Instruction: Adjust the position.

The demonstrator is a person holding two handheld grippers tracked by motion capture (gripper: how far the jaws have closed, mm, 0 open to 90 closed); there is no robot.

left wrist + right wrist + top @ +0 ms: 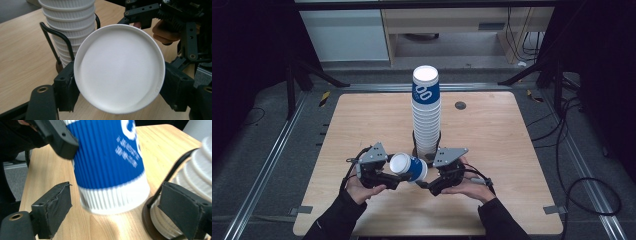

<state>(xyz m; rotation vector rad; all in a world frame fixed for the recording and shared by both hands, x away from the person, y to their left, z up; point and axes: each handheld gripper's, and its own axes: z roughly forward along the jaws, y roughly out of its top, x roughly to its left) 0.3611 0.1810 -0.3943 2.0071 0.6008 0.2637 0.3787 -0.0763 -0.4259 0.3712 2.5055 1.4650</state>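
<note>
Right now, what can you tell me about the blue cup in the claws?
The cup looks like paper, with a ribbed blue wall, white lettering and a white ribbed band at its wide end. It lies on its side, off the table, in front of the tall stack. Its white, flat round base faces the left claw, whose pads squeeze it on both sides. The wide end points at the right claw, whose pads stand apart from it without touching. I cannot see inside it.

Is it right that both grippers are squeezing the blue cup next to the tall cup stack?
Not quite. Only the left gripper squeezes the blue cup. The right gripper view shows the right gripper open, pads clear of it, beside the cup stack.
</note>
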